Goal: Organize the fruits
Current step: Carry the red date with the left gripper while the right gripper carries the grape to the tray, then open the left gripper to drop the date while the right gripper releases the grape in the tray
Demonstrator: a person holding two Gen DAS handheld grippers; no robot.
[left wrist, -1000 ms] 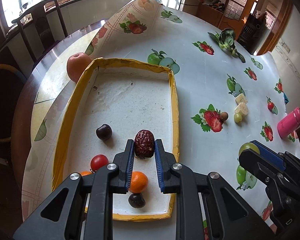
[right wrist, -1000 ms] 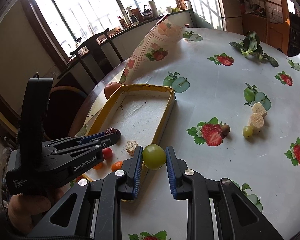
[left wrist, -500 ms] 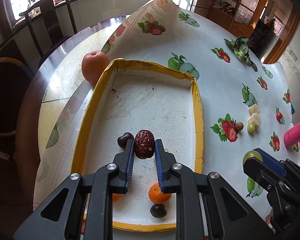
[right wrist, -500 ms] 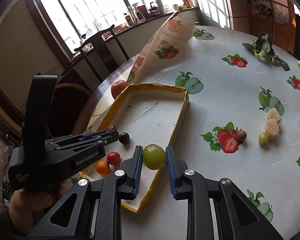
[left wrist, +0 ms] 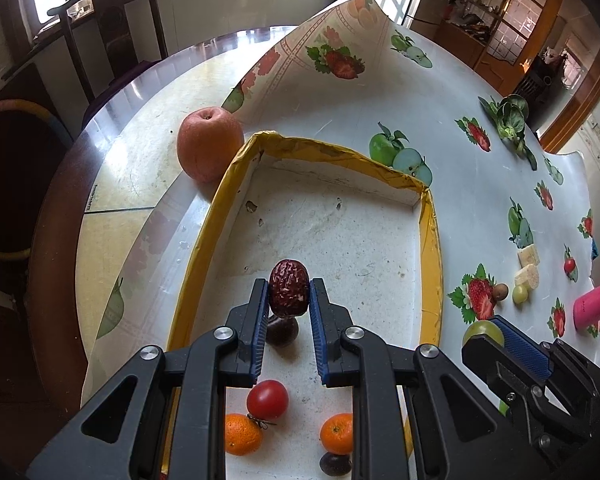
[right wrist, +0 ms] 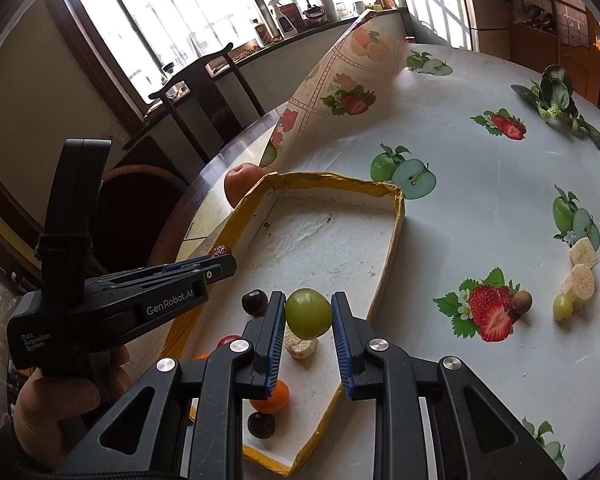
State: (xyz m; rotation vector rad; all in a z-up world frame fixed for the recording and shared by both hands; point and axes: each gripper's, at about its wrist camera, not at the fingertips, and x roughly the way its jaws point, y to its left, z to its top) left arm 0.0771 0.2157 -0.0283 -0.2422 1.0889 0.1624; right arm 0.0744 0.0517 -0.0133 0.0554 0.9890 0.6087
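2 dark fruits (left wrist: 283,331) in tray (left wrist: 204,236) partly hidden by fingers; left claw (left wrist: 289,295) clamps date (left wrist: 289,287), right claw (right wrist: 309,316) clamps green fruit (right wrist: 309,313), both over tray.

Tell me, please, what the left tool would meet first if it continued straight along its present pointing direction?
Probably the tray's bare white floor: the left tool, shut on a red date, points there, though depth is unclear.
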